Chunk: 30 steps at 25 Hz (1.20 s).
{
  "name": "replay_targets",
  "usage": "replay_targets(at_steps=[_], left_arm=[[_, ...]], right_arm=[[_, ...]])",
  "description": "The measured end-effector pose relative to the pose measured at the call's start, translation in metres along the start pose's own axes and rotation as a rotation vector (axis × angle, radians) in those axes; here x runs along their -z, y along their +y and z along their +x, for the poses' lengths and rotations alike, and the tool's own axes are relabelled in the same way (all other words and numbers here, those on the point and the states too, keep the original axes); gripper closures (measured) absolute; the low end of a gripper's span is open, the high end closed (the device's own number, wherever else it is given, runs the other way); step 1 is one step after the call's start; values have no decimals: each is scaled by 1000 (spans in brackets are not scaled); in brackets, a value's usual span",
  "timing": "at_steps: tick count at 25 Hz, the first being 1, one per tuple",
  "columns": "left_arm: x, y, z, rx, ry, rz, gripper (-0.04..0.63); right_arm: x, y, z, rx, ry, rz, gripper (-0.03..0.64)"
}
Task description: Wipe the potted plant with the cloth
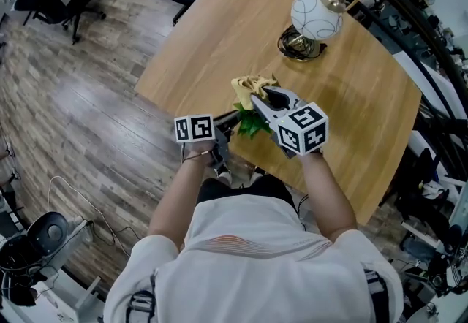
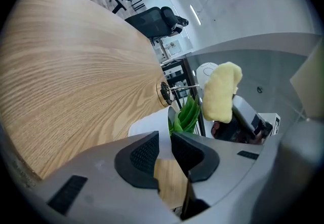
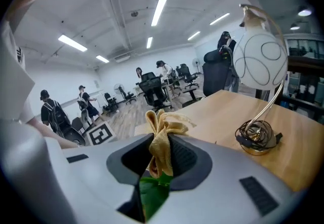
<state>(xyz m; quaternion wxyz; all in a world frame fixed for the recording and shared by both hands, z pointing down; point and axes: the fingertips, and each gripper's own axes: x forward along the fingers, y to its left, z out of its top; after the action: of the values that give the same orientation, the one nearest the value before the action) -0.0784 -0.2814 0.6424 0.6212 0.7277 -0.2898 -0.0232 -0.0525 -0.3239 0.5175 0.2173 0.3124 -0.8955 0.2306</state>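
The potted plant is a small white pot (image 2: 150, 125) with green leaves (image 2: 186, 115) near the table's front edge. My left gripper (image 2: 164, 154) is shut on the pot's rim wall, with one pad outside it and the other by the leaves. In the head view the leaves (image 1: 250, 123) show between the two grippers, and the pot itself is hidden. My right gripper (image 3: 161, 154) is shut on a yellow cloth (image 3: 162, 134), which bunches out above the jaws. A green leaf (image 3: 152, 193) lies just under those jaws. The cloth (image 1: 252, 85) sits right over the plant.
A white globe lamp (image 1: 316, 14) with a coiled cable at its base (image 3: 255, 137) stands further back on the wooden table (image 1: 219, 29). Office chairs and several people are beyond the table. The table's near edge runs just in front of the person's body.
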Motion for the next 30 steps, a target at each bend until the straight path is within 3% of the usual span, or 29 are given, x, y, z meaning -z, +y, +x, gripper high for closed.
replay_targets(at_steps=[3, 12, 14, 17, 20, 24, 30], left_arm=[[0, -1, 0, -6, -8, -5, 518], [1, 0, -2, -16, -21, -13, 520], [1, 0, -2, -18, -20, -11, 520], [1, -1, -2, -21, -24, -10, 520], [0, -1, -2, -23, -29, -7, 520], [1, 0, -1, -23, -34, -5, 520], [1, 1, -2, -32, -48, -4, 520]], right_arm=[[16, -23, 10, 81, 57, -7, 480], [20, -111, -45, 335, 1, 46, 480], [11, -98, -53, 293, -45, 72, 480], [-4, -56, -49, 143, -106, 96, 480], [4, -34, -27, 62, -82, 94, 480], [37, -71, -17, 216, 19, 46, 479], [39, -116, -56, 435, 38, -60, 477]])
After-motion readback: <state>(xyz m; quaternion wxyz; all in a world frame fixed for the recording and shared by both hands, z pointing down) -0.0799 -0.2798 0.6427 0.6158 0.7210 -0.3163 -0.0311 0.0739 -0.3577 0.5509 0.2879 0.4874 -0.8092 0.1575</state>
